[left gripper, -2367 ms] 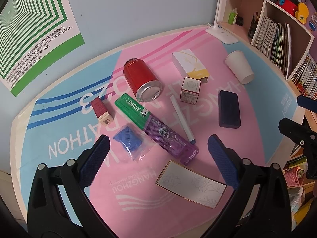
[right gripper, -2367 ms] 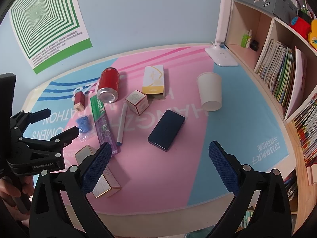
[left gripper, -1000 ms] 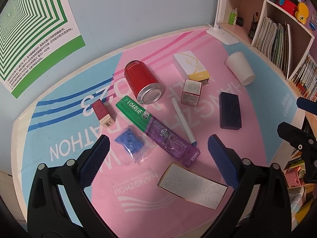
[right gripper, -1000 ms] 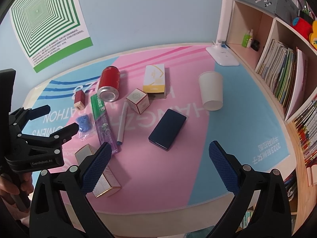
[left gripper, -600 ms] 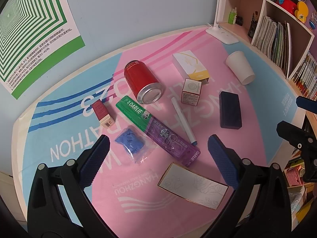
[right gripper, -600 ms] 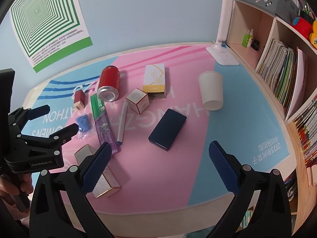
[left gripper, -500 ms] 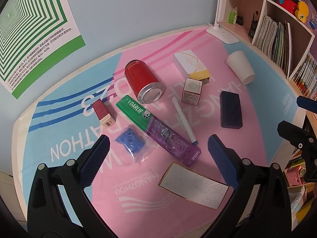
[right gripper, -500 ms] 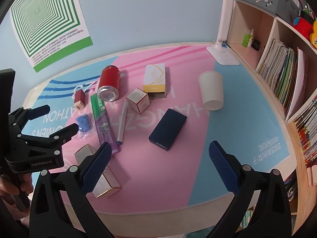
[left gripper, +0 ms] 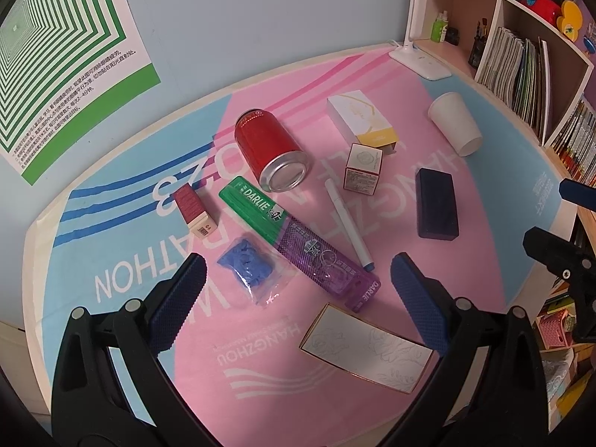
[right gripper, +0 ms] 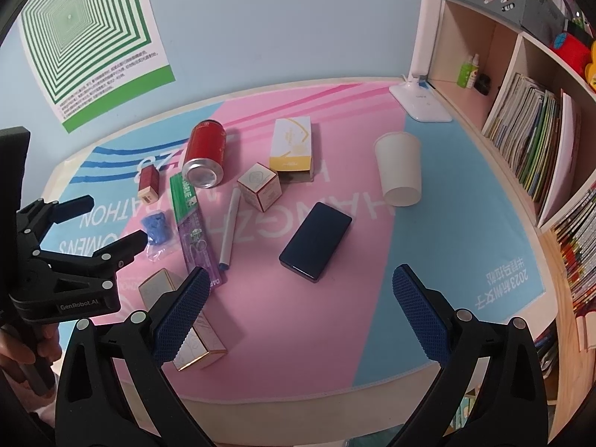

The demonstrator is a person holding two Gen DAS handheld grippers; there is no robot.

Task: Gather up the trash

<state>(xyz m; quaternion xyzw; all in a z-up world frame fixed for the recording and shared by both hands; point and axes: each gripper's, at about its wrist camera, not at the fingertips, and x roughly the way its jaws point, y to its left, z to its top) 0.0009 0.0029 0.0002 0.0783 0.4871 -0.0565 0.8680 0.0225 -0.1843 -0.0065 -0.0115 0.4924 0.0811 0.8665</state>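
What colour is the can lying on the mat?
Red, with a bare silver base; the can shows best in the left wrist view.

We find open counter (right gripper: 465, 238) on the blue stretch right of the paper cup (right gripper: 400, 165), hemmed by the bookshelf (right gripper: 540, 141). Leftward, the red can (left gripper: 272, 149), toothpaste box (left gripper: 298, 244), pen (left gripper: 348, 229) and blue packet (left gripper: 247, 266) crowd together, leaving only narrow gaps.

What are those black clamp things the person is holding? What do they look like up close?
Each is a hand-held black plastic clamp with two long arms dotted with silver rivets. The left gripper and right gripper both end in jaws faced with dark blue, cross-hatched rubbery pads. Seen from the side, the left one carries white "GenRobot.AI" lettering on its body. No cables show.
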